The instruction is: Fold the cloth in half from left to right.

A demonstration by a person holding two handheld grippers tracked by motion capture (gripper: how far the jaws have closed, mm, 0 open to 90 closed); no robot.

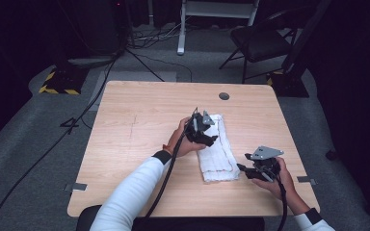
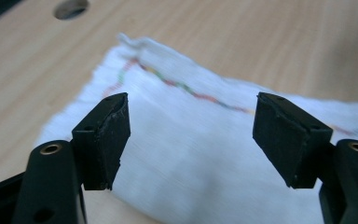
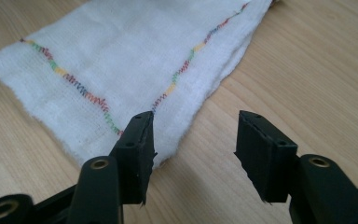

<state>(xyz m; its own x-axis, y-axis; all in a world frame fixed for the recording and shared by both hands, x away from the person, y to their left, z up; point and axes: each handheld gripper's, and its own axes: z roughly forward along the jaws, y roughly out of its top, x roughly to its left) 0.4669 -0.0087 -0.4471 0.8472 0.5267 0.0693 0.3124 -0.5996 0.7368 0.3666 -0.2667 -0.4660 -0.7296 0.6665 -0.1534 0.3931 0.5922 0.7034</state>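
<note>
On the desk, everything placed by the white cloth:

Left fingers: the left gripper (image 1: 211,139) has its fingers (image 2: 103,140) spread wide apart with nothing between them; in the left gripper view they hover over the cloth (image 2: 205,154), with white weave showing in the gap.

Right fingers: the right gripper (image 1: 241,168) also has its fingers (image 3: 137,154) apart and empty; in the right gripper view one tip sits over the cloth's (image 3: 135,60) near corner, the other over bare wood beside that edge.

Cloth: the cloth (image 1: 217,151) lies flat as a folded long strip, right of the middle of the desk (image 1: 135,125), its length running away from the person. A stitched line of many colours runs along it near the edge.

Cloth edges: the near short edge lies just beside the right gripper; the long left edge lies under the left gripper; the far end is slightly bunched.

Left hand: the left hand (image 1: 180,142) rests at the cloth's left edge, about halfway along.

Right hand: the right hand (image 1: 282,180) is off the cloth's near right corner, close to the desk's right edge.

Open room: left of the cloth the desk is bare wood, wide. Beyond the cloth's far end lies a strip of bare wood up to a round hole (image 1: 224,96) near the far edge.
</note>
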